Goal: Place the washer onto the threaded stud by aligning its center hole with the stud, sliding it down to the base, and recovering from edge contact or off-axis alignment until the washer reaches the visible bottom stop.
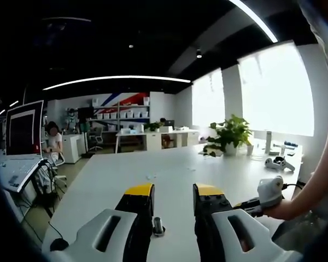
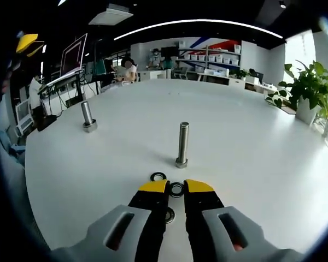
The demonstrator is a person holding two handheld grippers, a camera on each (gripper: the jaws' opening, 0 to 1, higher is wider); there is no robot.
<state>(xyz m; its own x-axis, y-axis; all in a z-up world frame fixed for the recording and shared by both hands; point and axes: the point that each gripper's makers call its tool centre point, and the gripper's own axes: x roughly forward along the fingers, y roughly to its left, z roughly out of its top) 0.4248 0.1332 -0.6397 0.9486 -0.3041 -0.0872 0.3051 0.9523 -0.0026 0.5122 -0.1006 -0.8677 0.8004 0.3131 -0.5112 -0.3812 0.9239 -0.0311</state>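
Observation:
An upright threaded stud (image 2: 182,144) stands on the white table (image 2: 251,164) just ahead of my right gripper (image 2: 176,186). Three dark washers lie flat by it: one (image 2: 158,176) left of the stud's base, one (image 2: 176,190) seen through the gap at my right fingertips, one (image 2: 168,214) further back under the jaws. The right jaws stand narrowly apart and hold nothing. A second stud (image 2: 87,117) stands at the far left. My left gripper (image 1: 174,191) is open, hovering over a stud (image 1: 157,226) that shows between its jaws.
A potted plant (image 1: 229,134) and small devices (image 1: 277,162) sit at the table's far right in the left gripper view. A laptop on a stand (image 1: 22,136) is off the left edge. A person's arm (image 1: 311,191) holds the other gripper (image 1: 270,191) at right.

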